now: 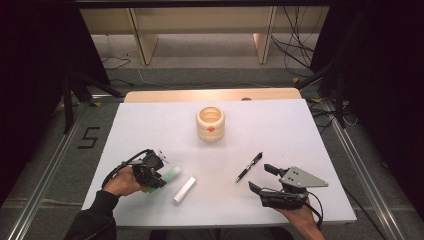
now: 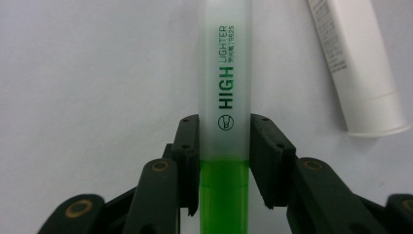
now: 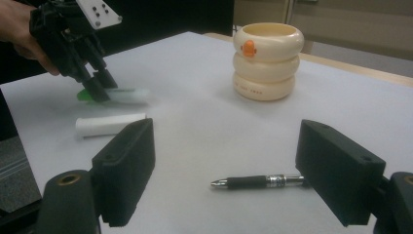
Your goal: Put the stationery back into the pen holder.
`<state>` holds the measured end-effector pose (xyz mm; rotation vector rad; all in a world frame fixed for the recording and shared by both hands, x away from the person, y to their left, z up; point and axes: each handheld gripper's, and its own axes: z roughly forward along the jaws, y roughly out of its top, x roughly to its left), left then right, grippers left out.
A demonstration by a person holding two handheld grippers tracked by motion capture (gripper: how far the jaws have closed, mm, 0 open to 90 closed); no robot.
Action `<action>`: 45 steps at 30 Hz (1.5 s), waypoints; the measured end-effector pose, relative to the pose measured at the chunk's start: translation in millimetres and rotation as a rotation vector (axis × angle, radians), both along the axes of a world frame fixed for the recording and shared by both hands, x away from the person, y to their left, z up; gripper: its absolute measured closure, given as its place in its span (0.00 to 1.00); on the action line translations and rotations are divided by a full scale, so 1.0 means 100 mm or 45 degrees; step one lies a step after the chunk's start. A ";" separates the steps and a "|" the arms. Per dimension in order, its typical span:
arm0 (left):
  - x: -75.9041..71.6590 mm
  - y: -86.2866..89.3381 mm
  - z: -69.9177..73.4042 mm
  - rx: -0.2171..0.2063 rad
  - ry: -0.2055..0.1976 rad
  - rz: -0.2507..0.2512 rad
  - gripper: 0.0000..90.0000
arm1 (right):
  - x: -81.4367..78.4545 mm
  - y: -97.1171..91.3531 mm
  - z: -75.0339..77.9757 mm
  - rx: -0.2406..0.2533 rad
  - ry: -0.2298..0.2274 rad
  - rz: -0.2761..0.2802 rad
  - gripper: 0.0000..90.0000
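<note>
Fingers, left gripper [image 2: 224,146]: closed narrow on the green highlighter with a frosted translucent cap [image 2: 225,97], a pad touching each side where cap meets body.
Fingers, right gripper [image 3: 229,170]: spread wide, nothing between the pads, low over the tabletop.
Highlighter, place: lower left of the high view, lying on the white tabletop [image 1: 280,130], green end towards the hand.
White plastic tube [image 1: 184,190]: just right of the highlighter, lying flat, apart from it.
Black pen with a silver tip [image 1: 249,167]: centre right of the high view; in the right gripper view it lies low in the gap between the pads.
Cream ribbed holder with an orange dot [image 1: 210,123]: upper centre, upright, well apart from both grippers.
</note>
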<state>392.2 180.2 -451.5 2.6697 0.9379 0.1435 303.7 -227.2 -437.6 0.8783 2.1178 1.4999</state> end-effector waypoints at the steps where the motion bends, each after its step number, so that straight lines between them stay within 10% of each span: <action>1: -0.01 0.00 0.05 -0.030 -0.007 0.017 0.73 | 0.00 0.00 0.00 0.000 0.000 0.000 0.25; 19: -0.08 -0.18 0.31 -0.182 -0.016 -0.034 0.73 | -0.02 0.03 0.00 -0.018 -0.010 0.008 0.25; 45: -0.07 -0.75 0.46 -0.175 0.021 -0.243 0.73 | -0.11 0.24 0.06 -0.189 -0.139 0.059 0.25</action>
